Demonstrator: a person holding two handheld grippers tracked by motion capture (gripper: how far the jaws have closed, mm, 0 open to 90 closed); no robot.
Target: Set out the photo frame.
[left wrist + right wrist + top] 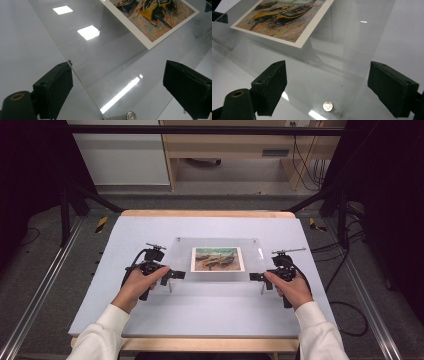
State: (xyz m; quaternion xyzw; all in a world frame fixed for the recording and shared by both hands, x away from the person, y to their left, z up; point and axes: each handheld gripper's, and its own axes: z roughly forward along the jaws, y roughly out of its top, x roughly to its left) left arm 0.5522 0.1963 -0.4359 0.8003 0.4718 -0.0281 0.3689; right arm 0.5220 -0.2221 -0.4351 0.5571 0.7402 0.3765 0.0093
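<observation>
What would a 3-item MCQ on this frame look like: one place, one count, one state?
1. Where is the boat picture?
A. middle of the clear acrylic panel
B. on the floor
C. at the table's far left corner

2. How many hand-held grippers are at the panel?
A. one
B. two
C. three

3. How do the left hand-held gripper jaws stand?
A. shut on the picture
B. open, astride a panel corner
C. shut on a cable

Key: A, the picture sits mid-panel in the high view; B, the left one and the right hand-held gripper, one at each near corner; C is wrong, B holds, since the jaws stand wide apart.
</observation>
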